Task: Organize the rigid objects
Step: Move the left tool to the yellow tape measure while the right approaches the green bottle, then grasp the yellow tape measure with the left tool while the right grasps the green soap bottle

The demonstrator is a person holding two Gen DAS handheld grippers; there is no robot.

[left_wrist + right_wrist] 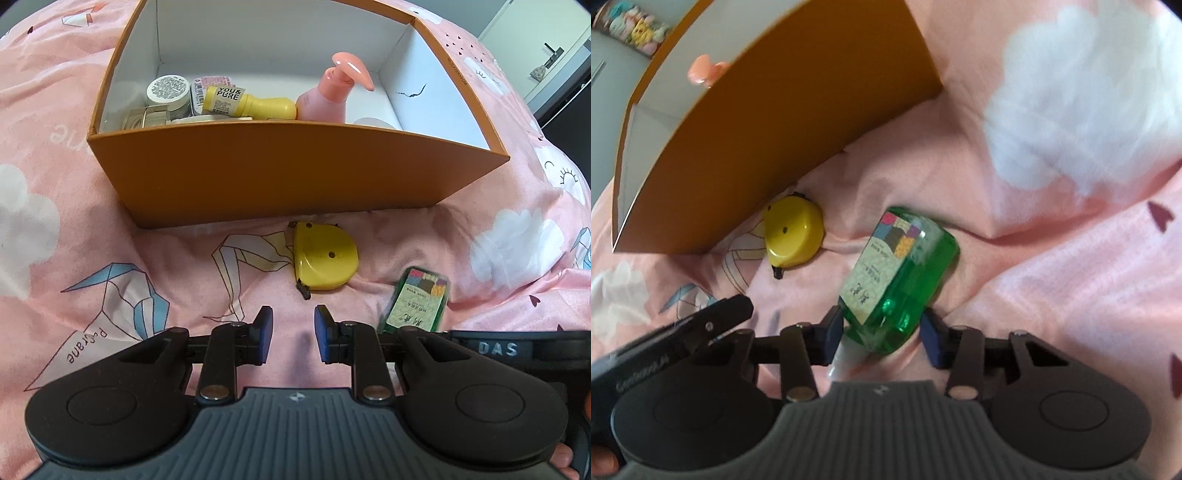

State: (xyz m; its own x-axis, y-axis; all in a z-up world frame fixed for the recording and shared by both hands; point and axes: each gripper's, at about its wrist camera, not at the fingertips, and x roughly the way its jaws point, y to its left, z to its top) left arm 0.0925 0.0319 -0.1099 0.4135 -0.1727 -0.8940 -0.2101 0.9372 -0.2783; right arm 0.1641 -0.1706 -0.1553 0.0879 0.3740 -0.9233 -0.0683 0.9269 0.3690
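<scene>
A green bottle (905,266) with a pale label lies on the pink bed cover (1052,295), white cap toward me. My right gripper (881,332) is shut on its lower body, one pad against each side. The same green bottle (417,299) shows at the right of the left wrist view. A yellow tape measure (327,260) lies just in front of the orange box (280,177), ahead of my left gripper (293,332). That gripper hangs over the cover, open by a narrow gap, with nothing between its pads.
Inside the box lie a pink pump bottle (328,99), a yellow bottle (251,103), a white jar (168,92) and other small items; its right half is bare. The tape measure (792,232) sits left of the green bottle. The left gripper's body (683,332) is close by.
</scene>
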